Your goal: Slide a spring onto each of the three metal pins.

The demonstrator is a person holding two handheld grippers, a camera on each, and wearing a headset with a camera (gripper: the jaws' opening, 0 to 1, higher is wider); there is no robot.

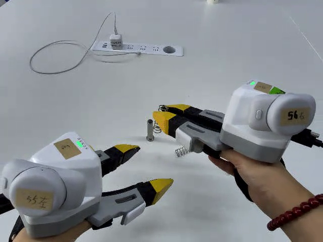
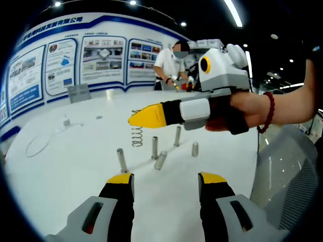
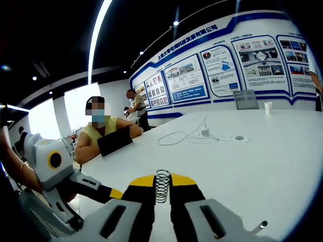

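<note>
R gripper [image 3: 162, 179] pinches spring [image 3: 162, 186] at tips; L gripper [image 2: 165, 177] jaws apart, pins [image 2: 155, 147] just ahead. R's tag [image 1: 292, 115]: "56", rest unclear.

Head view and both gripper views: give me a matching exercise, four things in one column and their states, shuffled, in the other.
Things:
1 left gripper
2 right gripper
3 metal pin
4 loose spring

States:
a lying on its side on the table
b jaws shut on a spring
c standing upright
d jaws open, nothing between them

Pairs: 1-d, 2-b, 3-c, 4-a.
</note>
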